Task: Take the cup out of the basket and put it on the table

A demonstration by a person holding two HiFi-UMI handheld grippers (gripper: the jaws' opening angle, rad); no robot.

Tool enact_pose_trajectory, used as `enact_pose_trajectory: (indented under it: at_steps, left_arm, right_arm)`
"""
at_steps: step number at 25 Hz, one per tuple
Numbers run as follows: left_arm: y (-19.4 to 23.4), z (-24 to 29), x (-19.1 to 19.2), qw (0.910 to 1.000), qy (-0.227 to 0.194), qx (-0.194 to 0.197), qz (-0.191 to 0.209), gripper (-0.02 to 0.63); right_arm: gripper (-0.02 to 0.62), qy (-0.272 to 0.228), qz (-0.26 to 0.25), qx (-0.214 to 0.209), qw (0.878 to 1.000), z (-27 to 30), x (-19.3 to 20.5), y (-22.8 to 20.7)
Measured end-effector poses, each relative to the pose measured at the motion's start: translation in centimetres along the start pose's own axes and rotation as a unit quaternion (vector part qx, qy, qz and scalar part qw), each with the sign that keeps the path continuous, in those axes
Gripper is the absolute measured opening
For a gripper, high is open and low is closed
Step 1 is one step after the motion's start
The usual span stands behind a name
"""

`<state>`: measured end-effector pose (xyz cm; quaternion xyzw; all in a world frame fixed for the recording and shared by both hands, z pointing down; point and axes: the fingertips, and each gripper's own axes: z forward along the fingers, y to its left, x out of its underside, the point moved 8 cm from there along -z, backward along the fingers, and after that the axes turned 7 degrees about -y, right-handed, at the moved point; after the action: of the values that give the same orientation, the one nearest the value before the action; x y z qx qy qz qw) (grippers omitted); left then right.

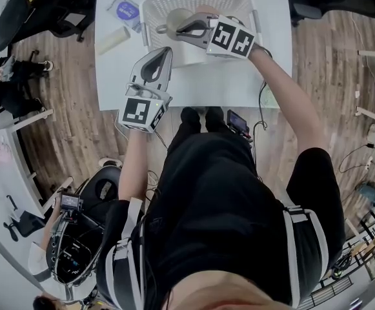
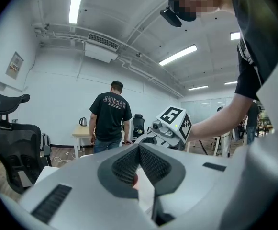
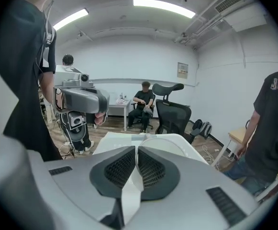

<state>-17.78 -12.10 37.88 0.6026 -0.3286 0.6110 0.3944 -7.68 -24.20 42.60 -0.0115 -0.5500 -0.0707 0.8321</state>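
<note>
Looking down on the white bench (image 1: 206, 86) first, broad and bare along its near side. At its far edge, the white slatted basket (image 1: 229, 5). Over that basket, the right hand-held gripper (image 1: 178, 28), angled in from the right and pointing leftward across it. Closed down narrow and pinching the cup (image 1: 176, 15) by its wall: along the jaws in the right gripper view, a thin pale strip clamped between the pads (image 3: 153, 169), with a pale curve just ahead, probably the rim. Held over the basket's left half, not yet out over bare bench. Hovering nearer, by the basket's near left corner, the left hand-held gripper (image 1: 163, 52): jaws together on nothing, out of the play. Right hand's job, then, no contest. Cup dead ahead of those pinching jaws, mouth upward, long axis judged roughly upright. Open bench lying toward the person from here, past the basket's near wall, calling for a carry back and down. As for looks: pale, beige shading to white, plain, thin-walled, round open mouth, no handle spotted.
</note>
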Motion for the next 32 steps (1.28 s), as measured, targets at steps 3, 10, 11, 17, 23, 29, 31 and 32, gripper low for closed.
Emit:
enact_pose_trajectory:
  at_steps: [3,10,11,17,23,29,31,32]
  left_arm:
    - [-0.2,-0.3,0.0,1.0000,0.000,0.000,0.001,0.020]
    - [-1.4,-1.0,-0.7,0.9999,-0.006,0.003,0.013,0.020]
    - [-1.1,-1.0,-0.7,0.9999,-0.006,0.003,0.014,0.020]
    - [-1.6,-1.5,-1.0,0.9998,-0.009,0.003,0.018,0.019]
    - [-3.3,-2.5,-1.4,0.9996,-0.014,0.008,0.021,0.020]
    - [-3.1,-2.8,-1.2,0.9995,-0.016,0.018,0.019,0.019]
    - [-2.6,-2.6,-0.9,0.9995,-0.015,0.023,0.017,0.020]
    - [-2.5,-2.6,-0.8,0.9994,-0.015,0.026,0.016,0.019]
  right_arm:
    - [0.035,-0.011,-0.007,0.004,1.000,-0.8,-1.3,0.8]
    - [0.035,-0.027,-0.024,0.021,0.999,-3.0,-3.9,3.0]
    - [0.035,-0.029,-0.024,0.024,0.999,-3.0,-4.1,2.9]
    - [0.035,-0.046,-0.025,0.044,0.998,-4.9,-5.1,4.3]
    - [0.035,-0.040,-0.036,0.052,0.997,-7.7,-5.7,7.7]
    - [0.035,-0.051,-0.027,0.072,0.996,-9.0,-6.0,9.3]
    - [0.035,-0.058,-0.019,0.080,0.995,-9.0,-6.0,9.4]
    - [0.035,-0.060,-0.015,0.084,0.994,-9.0,-5.9,9.5]
